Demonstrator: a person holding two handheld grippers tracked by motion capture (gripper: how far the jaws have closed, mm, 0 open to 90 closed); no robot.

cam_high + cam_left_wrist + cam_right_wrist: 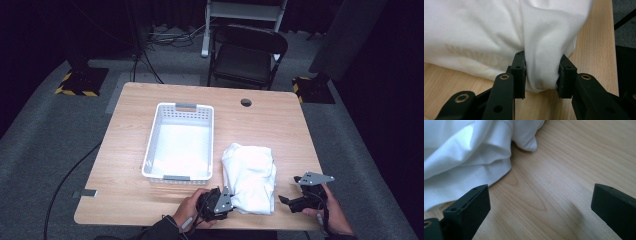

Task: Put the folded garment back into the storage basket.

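A folded white garment (249, 177) lies on the counter (125, 150) near its front edge, just right of a white basket (155, 130). A bunched fold at its near left corner is pinched between the jaws of the left claw (541, 75), which are closed on the cloth. The right claw (540, 202) is held wide open over bare wood beside the garment's right edge, with nothing gripped. Since only a small pinch of fabric is held on one side, it is judged that the fold could be pulled apart if the garment is lifted, or the cloth could slip free. The loose side might also be dragged or caught on the basket's rim. The basket is seen to be empty, its pale floor bare.
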